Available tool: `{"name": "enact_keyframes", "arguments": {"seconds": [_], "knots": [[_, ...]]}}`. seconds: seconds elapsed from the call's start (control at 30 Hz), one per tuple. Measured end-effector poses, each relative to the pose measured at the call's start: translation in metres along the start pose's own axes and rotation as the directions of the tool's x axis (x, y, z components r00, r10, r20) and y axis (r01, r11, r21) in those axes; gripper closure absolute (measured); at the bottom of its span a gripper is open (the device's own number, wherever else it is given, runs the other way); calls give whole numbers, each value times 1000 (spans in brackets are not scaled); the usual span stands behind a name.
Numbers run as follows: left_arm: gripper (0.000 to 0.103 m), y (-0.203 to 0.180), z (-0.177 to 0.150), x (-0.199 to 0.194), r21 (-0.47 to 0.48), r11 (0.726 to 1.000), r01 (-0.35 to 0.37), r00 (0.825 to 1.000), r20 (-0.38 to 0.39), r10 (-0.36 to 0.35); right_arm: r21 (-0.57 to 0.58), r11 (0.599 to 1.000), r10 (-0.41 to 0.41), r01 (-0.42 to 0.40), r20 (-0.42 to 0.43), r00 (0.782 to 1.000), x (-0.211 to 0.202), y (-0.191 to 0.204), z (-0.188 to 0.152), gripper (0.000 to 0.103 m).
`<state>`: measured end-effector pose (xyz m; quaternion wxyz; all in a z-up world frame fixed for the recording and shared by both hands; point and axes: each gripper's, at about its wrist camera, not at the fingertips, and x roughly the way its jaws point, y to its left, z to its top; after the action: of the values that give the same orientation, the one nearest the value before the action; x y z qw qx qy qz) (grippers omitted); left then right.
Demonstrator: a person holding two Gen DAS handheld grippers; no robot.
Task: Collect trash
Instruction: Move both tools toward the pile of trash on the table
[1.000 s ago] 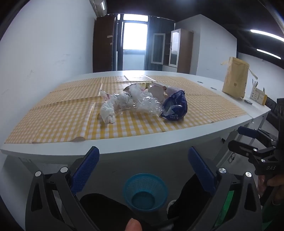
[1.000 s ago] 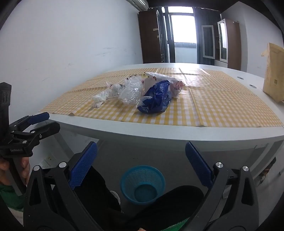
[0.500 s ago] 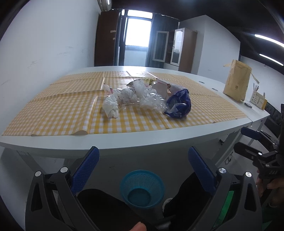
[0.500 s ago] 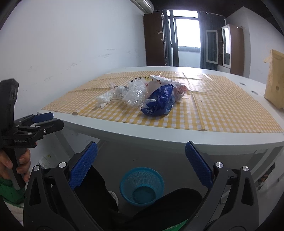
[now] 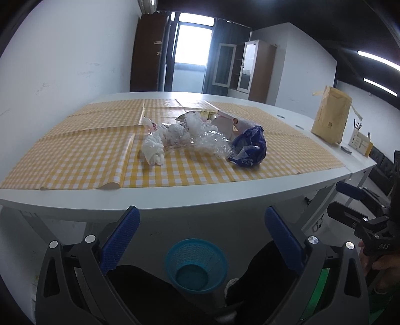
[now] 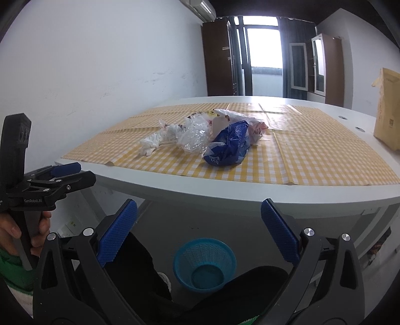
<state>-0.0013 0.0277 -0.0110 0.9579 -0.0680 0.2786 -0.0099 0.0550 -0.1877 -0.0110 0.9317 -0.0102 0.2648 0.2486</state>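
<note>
Yellow-check cloth (image 5: pixel 82 160): covers the white table (image 5: pixel 175 197), ahead of and above both grippers; front edge curled up at a seam.
Trash pile: on the cloth past the table edge, ahead of both grippers — white crumpled bag (image 5: pixel 156 147), clear plastic wrap (image 5: pixel 212 142), blue bag (image 5: pixel 250 148), all touching in one heap.
Blue basket (image 5: pixel 196 265): on the floor under the table, low between the finger pads in both views.
Left view only: small card box with sticks (image 5: pixel 360 142) beyond the brown paper bag (image 5: pixel 331 117); ceiling strip lights; right gripper (image 5: pixel 350 202) at the right edge with a hand (image 5: pixel 380 260) on its handle.
Right view only: wall air-conditioner unit (image 6: pixel 201 7); left gripper (image 6: pixel 72 172) at the left edge, hand (image 6: pixel 15 232) and green sleeve below it.
Left gripper state: jaws spread wide, blue pads (image 5: pixel 120 235) far apart, nothing between them, touching nothing.
Right gripper state: jaws spread wide too, pads (image 6: pixel 117 232) apart, holding nothing.
Writing: "GenRobot.AI" on the left gripper body in the right view; "DAS" on the right gripper in the left view; white print on the blue bag — not legible.
</note>
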Motion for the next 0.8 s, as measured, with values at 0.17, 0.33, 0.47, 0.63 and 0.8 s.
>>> {"name": "enact_keyframes", "arguments": {"seconds": [0.17,0.33,0.47,0.63,0.8], "knots": [[6,0,1,-1,1,1000,2,1000,10,-2,9,1000,-1,1,-12,1000,3,-3,1,9],[6,0,1,1,-8,1000,17,1000,-8,-17,21,1000,6,-6,-13,1000,2,-5,1,9],[6,2,1,1,-20,1000,10,1000,-10,-11,13,1000,4,-4,-14,1000,1,-4,0,9],[6,8,1,-2,-45,999,-3,1000,7,4,40,999,12,-11,-15,1000,0,-7,1,9],[6,7,3,-7,-45,999,-1,999,32,3,36,999,16,-16,-21,1000,2,-6,0,9]]}}
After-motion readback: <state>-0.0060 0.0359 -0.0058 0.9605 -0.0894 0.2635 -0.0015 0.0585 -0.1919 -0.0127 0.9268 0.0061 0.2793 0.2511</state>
